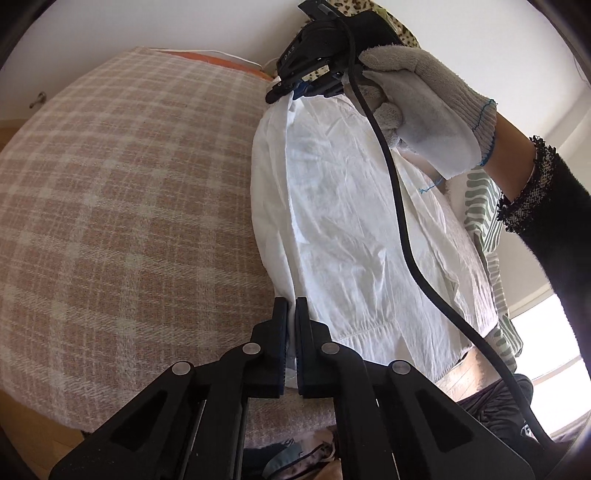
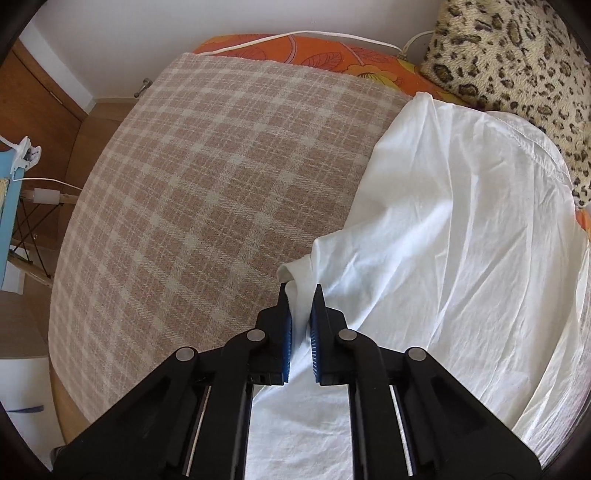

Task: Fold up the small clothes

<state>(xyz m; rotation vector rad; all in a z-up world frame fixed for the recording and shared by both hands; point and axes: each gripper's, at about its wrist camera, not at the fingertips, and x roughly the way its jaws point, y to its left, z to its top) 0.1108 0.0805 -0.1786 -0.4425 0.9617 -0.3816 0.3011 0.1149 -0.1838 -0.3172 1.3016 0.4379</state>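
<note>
A white wrinkled garment (image 1: 351,229) lies along the right side of a pink-and-cream plaid blanket (image 1: 122,206). My left gripper (image 1: 291,308) is shut on the garment's near edge, with a strip of white cloth between its pads. At the far end, a gloved hand (image 1: 424,110) holds my right gripper (image 1: 308,90), which pinches the garment's far corner. In the right wrist view the right gripper (image 2: 301,295) is shut on a bunched fold of the white garment (image 2: 461,229), which shows between its blue pads (image 2: 286,332).
A leopard-print cushion (image 2: 517,62) and an orange floral sheet (image 2: 314,48) lie beyond the blanket (image 2: 207,177), with a white cable (image 2: 332,34) across the sheet. A green-striped cloth (image 1: 484,206) sits right of the garment. A black cable (image 1: 399,221) hangs over it. A blue stand (image 2: 11,206) is at left.
</note>
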